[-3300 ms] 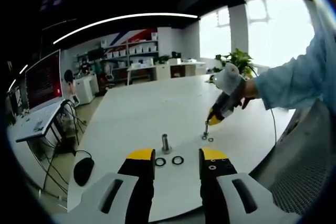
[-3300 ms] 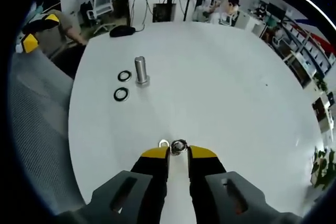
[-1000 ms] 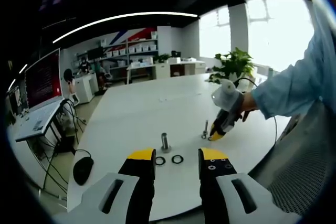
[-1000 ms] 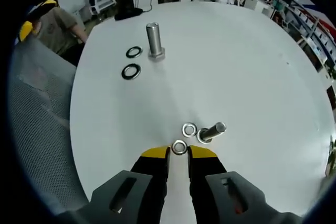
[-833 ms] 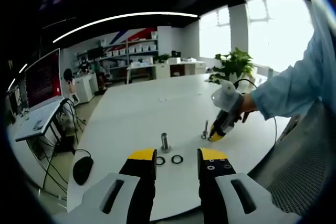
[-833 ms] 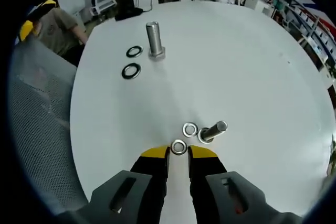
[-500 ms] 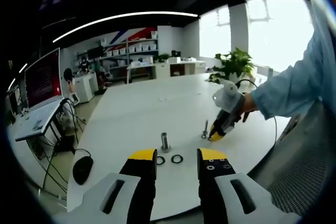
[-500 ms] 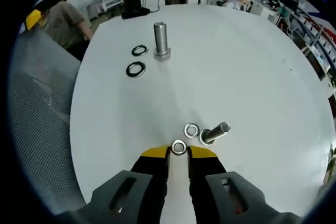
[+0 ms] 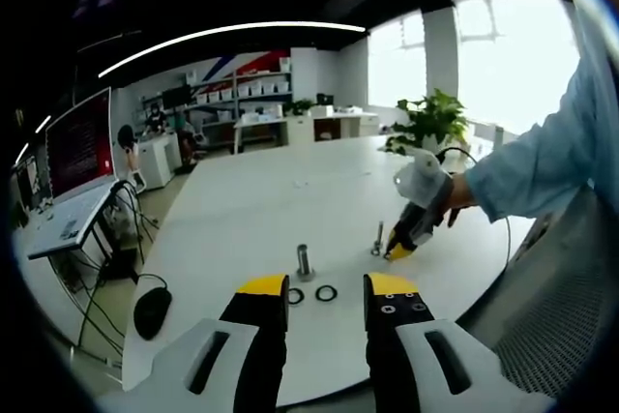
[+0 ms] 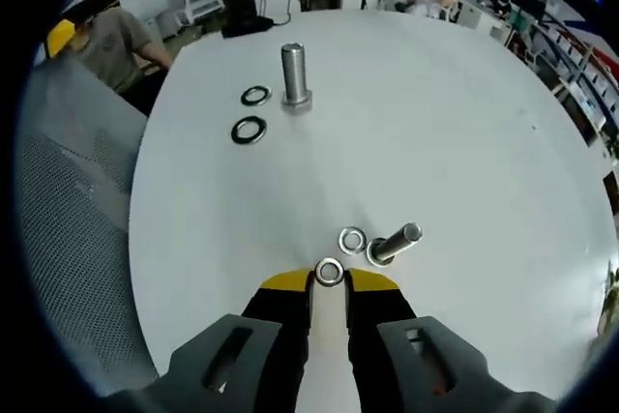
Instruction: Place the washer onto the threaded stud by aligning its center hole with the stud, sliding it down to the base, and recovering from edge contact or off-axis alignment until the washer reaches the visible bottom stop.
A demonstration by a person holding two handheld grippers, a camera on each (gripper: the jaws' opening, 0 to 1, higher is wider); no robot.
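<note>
My right gripper (image 10: pixel 330 282) is shut on a silver washer (image 10: pixel 330 272), held flat just above the white table (image 10: pixel 464 123). A second silver washer (image 10: pixel 352 239) lies just ahead of it, beside a small threaded stud (image 10: pixel 392 244). Farther off stands a larger stud (image 10: pixel 295 74) with two black washers (image 10: pixel 249 130) next to it. In the left gripper view my left gripper (image 9: pixel 326 287) is open and hangs over the table edge, short of the larger stud (image 9: pixel 304 260). The right gripper (image 9: pixel 395 252) sits by the small stud (image 9: pixel 378 237).
A grey mesh chair (image 10: pixel 68 200) borders the near table edge. A person's hand and blue sleeve (image 9: pixel 542 162) reach in from the right. A plant (image 9: pixel 430 118) stands at the table's far side. Desks, a monitor (image 9: pixel 82 147) and seated people fill the background.
Since 3.3 s ago my right gripper has drawn back from the small stud and taken up a silver washer. Over the last second only slight camera drift shows.
</note>
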